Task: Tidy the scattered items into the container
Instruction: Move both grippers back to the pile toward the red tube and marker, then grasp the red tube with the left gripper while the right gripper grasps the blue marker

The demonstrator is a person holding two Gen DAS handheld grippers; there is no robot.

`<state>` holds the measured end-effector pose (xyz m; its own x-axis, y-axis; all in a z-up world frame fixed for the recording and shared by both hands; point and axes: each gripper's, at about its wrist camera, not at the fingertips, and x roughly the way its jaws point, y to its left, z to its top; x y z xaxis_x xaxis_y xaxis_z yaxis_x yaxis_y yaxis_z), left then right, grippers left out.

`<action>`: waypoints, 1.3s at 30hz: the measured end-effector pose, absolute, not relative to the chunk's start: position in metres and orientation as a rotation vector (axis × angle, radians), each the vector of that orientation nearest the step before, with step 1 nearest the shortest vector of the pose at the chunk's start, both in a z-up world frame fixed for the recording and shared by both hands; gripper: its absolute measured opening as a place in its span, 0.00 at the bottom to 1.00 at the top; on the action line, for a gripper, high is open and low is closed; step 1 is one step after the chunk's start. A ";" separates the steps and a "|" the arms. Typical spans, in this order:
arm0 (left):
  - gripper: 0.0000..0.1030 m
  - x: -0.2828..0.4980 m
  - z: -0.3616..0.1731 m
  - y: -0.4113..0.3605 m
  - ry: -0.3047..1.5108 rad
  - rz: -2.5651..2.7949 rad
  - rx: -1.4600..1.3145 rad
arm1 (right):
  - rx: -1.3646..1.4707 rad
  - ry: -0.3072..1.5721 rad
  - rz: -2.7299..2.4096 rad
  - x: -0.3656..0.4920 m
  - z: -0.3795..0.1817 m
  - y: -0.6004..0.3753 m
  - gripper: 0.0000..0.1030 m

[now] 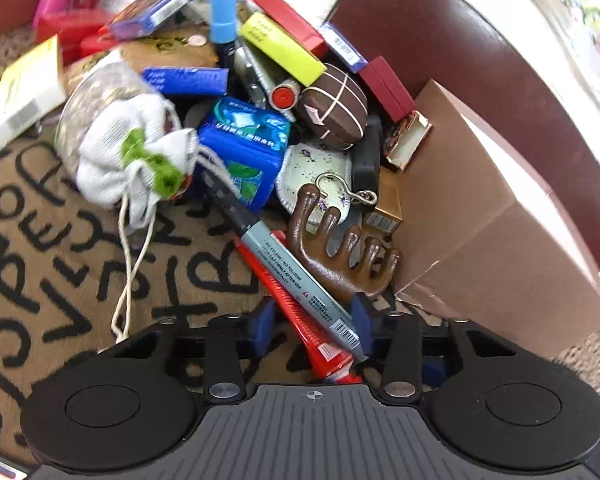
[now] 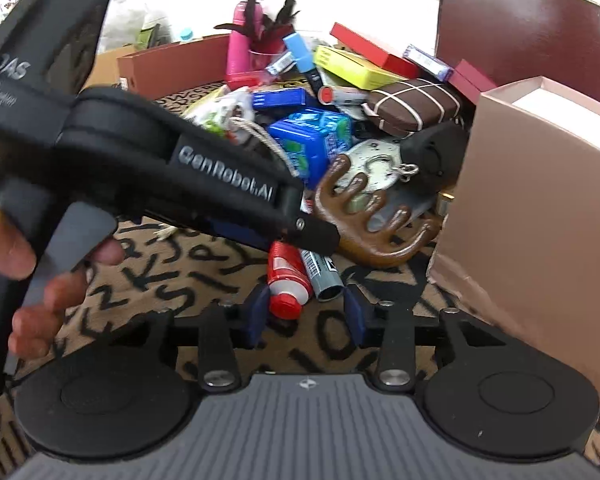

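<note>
A heap of scattered items lies on a lettered mat beside a brown cardboard box (image 1: 500, 216), which also shows in the right wrist view (image 2: 540, 200). My left gripper (image 1: 314, 326) is open, its blue fingers on either side of a grey marker (image 1: 296, 276) and a red tube (image 1: 312, 328). In the right wrist view the left gripper's body (image 2: 204, 184) reaches over the same marker (image 2: 320, 276) and red tube (image 2: 288, 276). My right gripper (image 2: 306, 316) is open and empty, just short of the tube's cap. A brown antler-shaped comb (image 1: 340, 244) lies against the box.
The pile holds a blue gum box (image 1: 244, 140), a white drawstring pouch (image 1: 136, 152), a brown banded case (image 1: 336, 108), a yellow box (image 1: 280, 48) and red boxes (image 1: 280, 12). A dark red chair back (image 1: 480, 52) stands behind the box. A hand (image 2: 32, 264) grips the left tool.
</note>
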<state>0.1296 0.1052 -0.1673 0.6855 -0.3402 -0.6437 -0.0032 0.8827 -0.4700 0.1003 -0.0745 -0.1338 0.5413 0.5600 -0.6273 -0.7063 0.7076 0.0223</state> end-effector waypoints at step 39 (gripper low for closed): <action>0.24 0.068 -0.167 0.101 0.909 -0.241 -0.516 | -0.159 0.745 0.685 0.071 -0.133 -0.093 0.24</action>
<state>0.0678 0.1008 -0.1672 0.5985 -0.4105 -0.6879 -0.0155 0.8526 -0.5223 0.0712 -0.0929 -0.1334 0.5310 0.5169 -0.6714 -0.6252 0.7739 0.1014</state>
